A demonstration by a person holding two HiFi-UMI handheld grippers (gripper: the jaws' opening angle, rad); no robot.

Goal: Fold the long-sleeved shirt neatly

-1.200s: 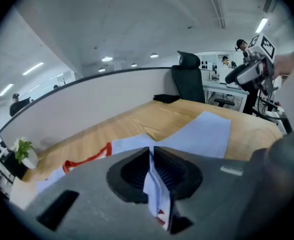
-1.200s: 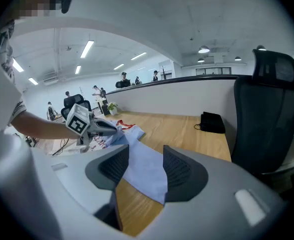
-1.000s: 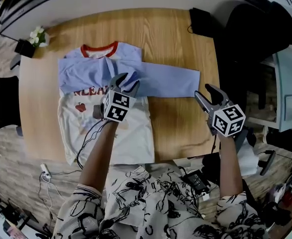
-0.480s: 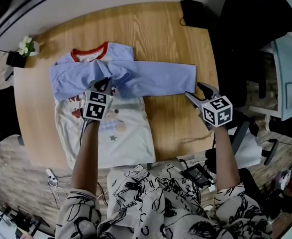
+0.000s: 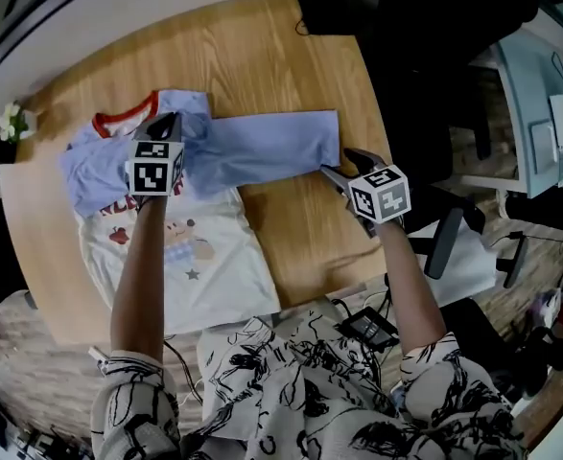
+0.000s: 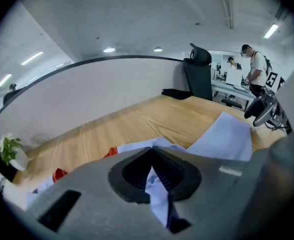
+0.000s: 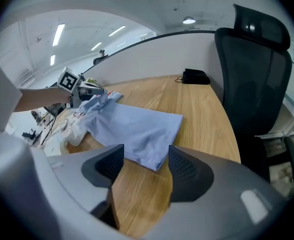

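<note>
A long-sleeved shirt [image 5: 204, 257] lies flat on the wooden table [image 5: 300, 228]. It has a white printed body, pale blue sleeves and a red collar [image 5: 123, 113]. My left gripper [image 5: 169, 121] sits at the shoulder near the collar, shut on a pinch of blue fabric [image 6: 154, 176]. The right sleeve [image 5: 262, 147] stretches out toward the table's right side. At its cuff [image 7: 136, 129] my right gripper [image 5: 337, 161] stands open. The cuff's corner lies just ahead of the jaws, and only bare wood shows between the pads [image 7: 187, 171].
A black office chair [image 5: 434, 27] stands past the table's right edge, close to my right gripper. A black object [image 5: 324, 8] lies at the far edge, and a small potted plant [image 5: 8, 123] stands at the left. Cables lie by the near edge. A person [image 6: 254, 69] stands far off.
My left gripper closed on the blue fabric and moved left and up toward the collar. My right gripper came down toward the outstretched sleeve's cuff, with its jaws wider apart.
</note>
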